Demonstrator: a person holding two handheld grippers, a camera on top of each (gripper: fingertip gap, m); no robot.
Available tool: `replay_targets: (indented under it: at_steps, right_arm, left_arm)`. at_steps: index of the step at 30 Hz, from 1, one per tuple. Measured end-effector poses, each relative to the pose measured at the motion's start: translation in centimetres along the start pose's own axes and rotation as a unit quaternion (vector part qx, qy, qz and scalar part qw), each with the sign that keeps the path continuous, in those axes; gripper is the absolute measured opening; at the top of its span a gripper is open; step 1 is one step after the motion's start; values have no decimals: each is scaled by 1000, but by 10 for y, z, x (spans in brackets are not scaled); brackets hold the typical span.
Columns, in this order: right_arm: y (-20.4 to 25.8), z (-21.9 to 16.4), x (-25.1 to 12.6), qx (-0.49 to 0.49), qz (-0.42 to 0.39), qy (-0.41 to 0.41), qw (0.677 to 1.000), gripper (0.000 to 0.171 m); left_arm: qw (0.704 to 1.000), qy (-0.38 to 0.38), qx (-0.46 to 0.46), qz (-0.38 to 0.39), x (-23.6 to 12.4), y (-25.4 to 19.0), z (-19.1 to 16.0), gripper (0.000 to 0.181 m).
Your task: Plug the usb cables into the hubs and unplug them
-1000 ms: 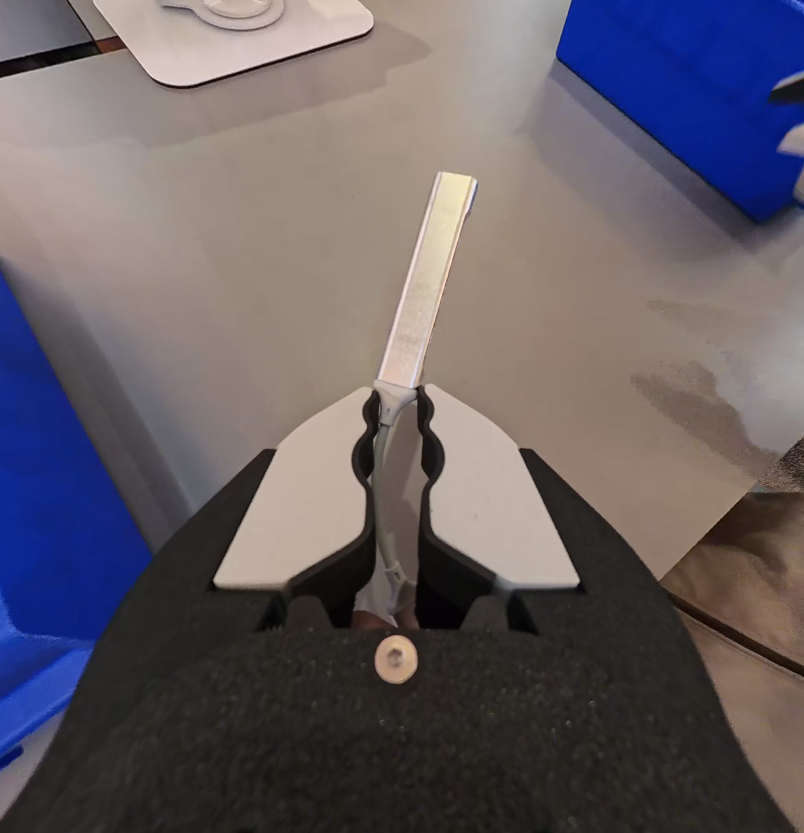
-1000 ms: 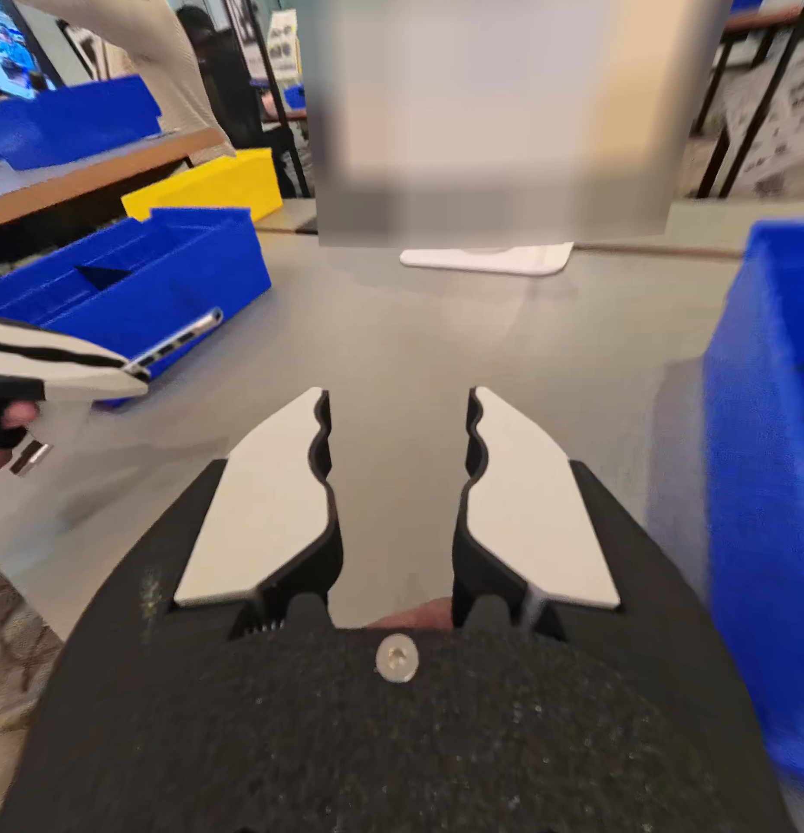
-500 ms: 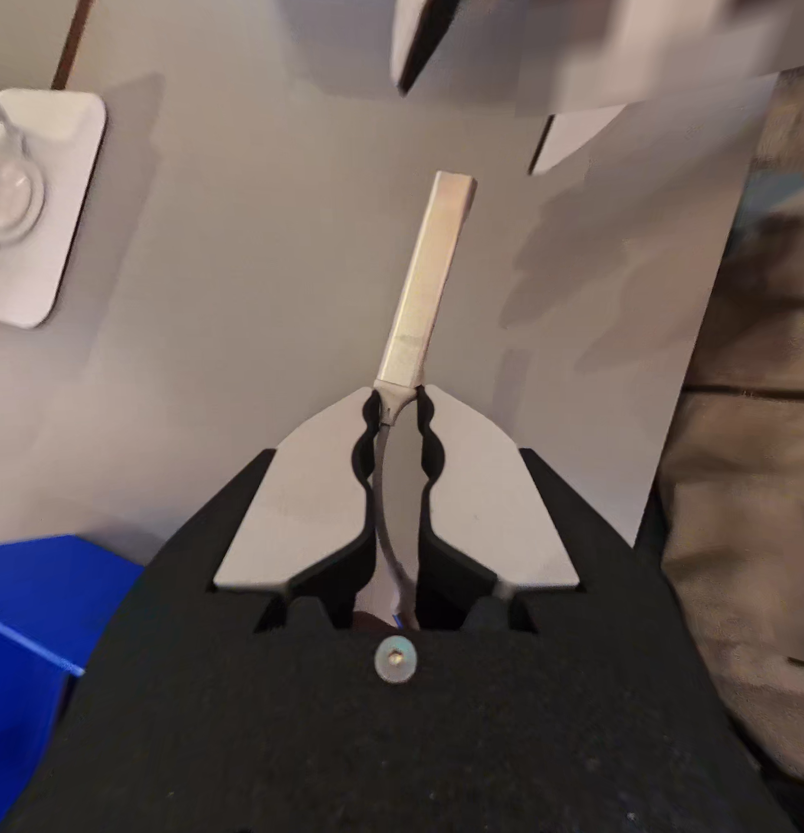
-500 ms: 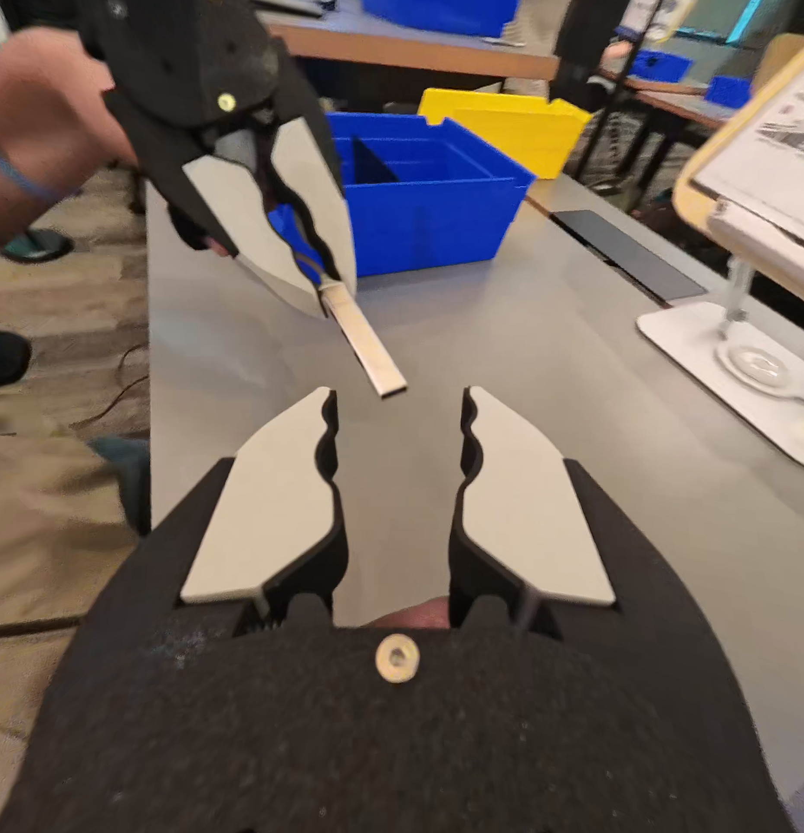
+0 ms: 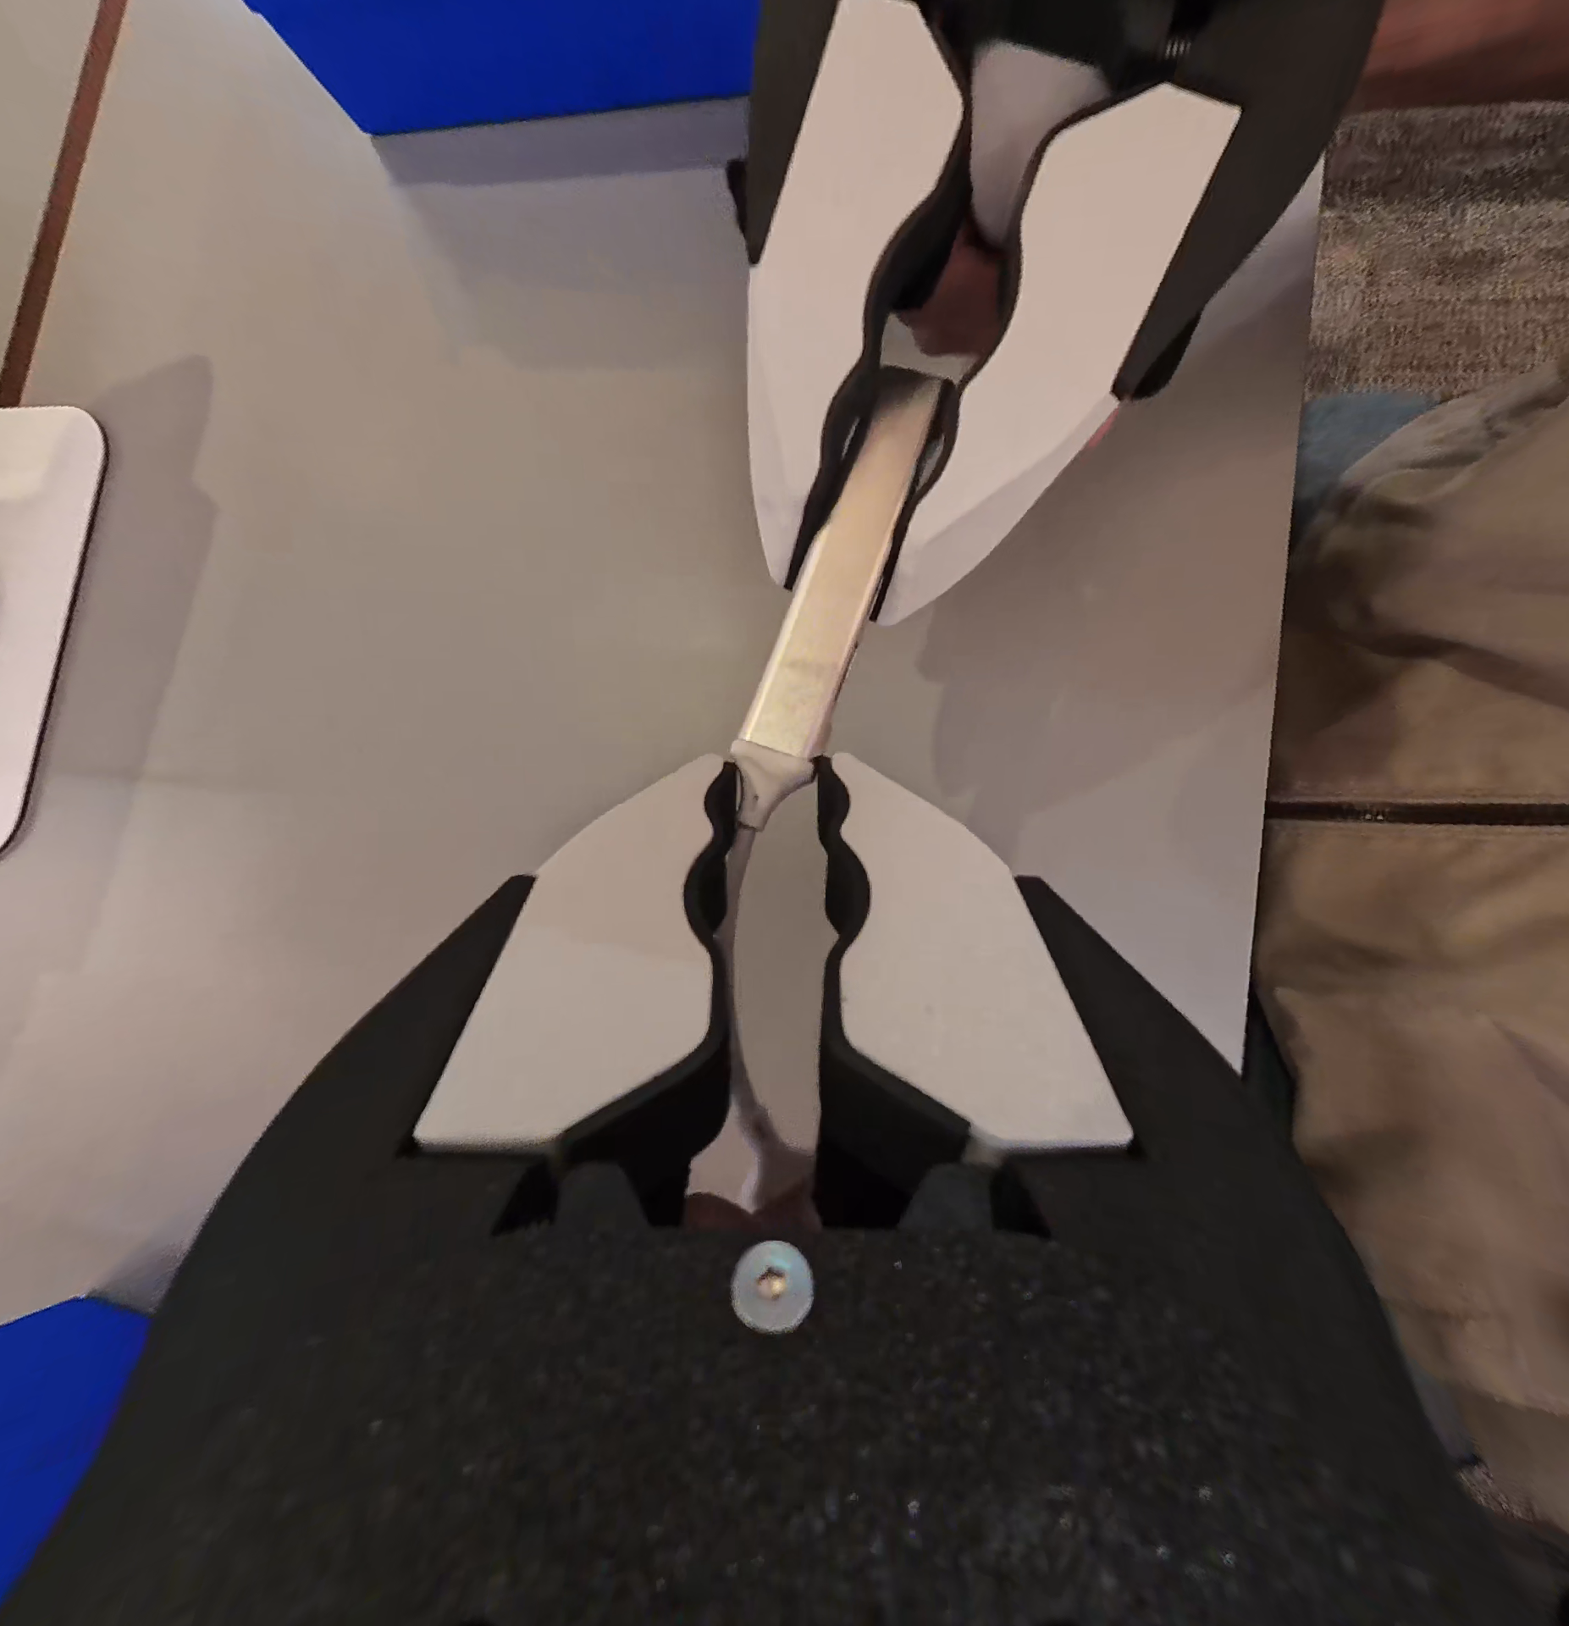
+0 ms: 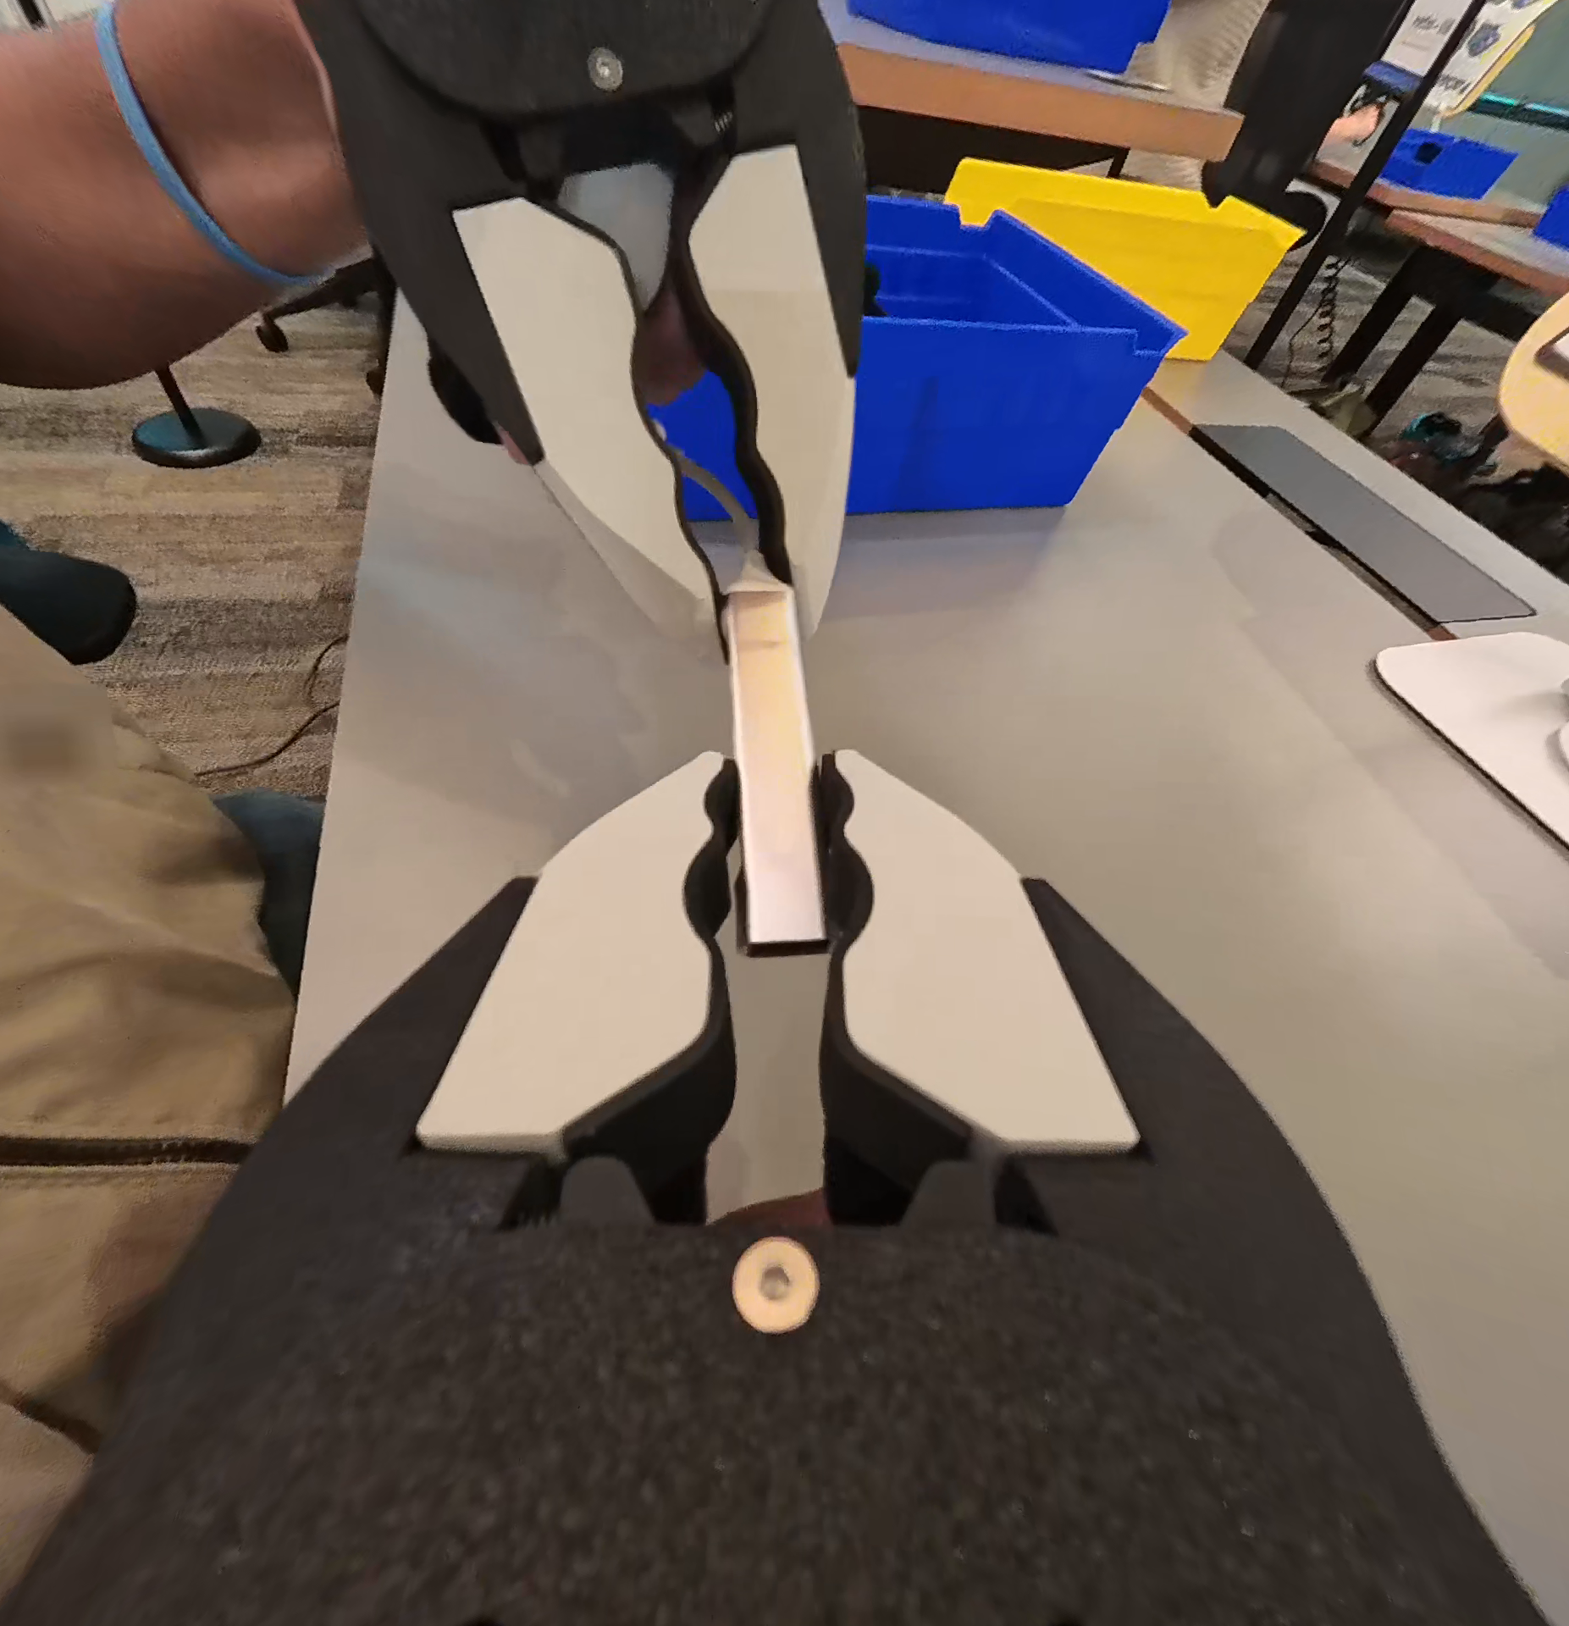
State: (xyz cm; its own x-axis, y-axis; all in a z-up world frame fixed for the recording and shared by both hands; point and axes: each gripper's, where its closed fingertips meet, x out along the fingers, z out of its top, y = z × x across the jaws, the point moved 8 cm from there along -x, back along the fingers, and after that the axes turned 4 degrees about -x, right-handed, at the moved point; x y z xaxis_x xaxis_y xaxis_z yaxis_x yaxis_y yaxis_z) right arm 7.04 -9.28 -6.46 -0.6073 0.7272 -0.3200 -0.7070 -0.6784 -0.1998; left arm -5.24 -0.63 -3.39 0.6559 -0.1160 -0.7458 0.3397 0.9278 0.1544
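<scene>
Hub [image 5: 816, 651] spans both grippers (tips pinch opposite ends).

The hub [image 5: 829, 607] hides its far end between the right gripper [image 5: 838, 581] fingers. Its cable [image 5: 745, 867] vanishes behind the left gripper [image 5: 772, 774]. The white stand [image 5: 24, 616] is cut off by the picture's edge.

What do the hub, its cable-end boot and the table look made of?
Hub: likely brushed aluminium; silver, satin sheen, crisp edges. Boot: probably soft grey plastic or rubber; matte, tapering into the cable. Table: smooth grey laminate by its look, faint reflections; core not visible.
</scene>
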Motion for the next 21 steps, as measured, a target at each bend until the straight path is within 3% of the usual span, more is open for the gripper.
replay_targets:
  at_steps: [1, 2, 5, 7, 10, 13, 17, 21]
  right_arm:
    - [0, 0, 0, 4, 0, -5, 1000, 17]
    - [0, -1, -1, 8, -1, -8, 1000, 17]
    - [-5, -2, -5, 11, -31, 3, 999, 17]
    - [-10, -4, -12, 20, -68, 11, 997, 17]
    - [-15, -8, -21, 43, -136, 33, 989, 17]
    - [-17, -13, -29, 88, -227, 40, 969, 17]
    - [-8, -22, -31, 144, -315, 36, 937, 17]
    - [3, -30, -29, 179, -357, 25, 916, 17]
  left_arm:
    - [1000, -9, -4, 2, 0, 0, 0, 18]
    - [1000, -18, -10, 13, -1, 0, 0, 19]
    - [994, -66, -23, 84, -15, 1, 1, 46]
    - [979, -120, -51, 155, -29, 3, 0, 50]
    - [934, -194, -153, 256, -41, 6, -9, 48]
    - [871, -238, -256, 345, -32, 8, -34, 50]
    - [822, -225, -354, 385, -12, 7, -61, 52]
    - [794, -244, -413, 373, -9, 6, -72, 49]
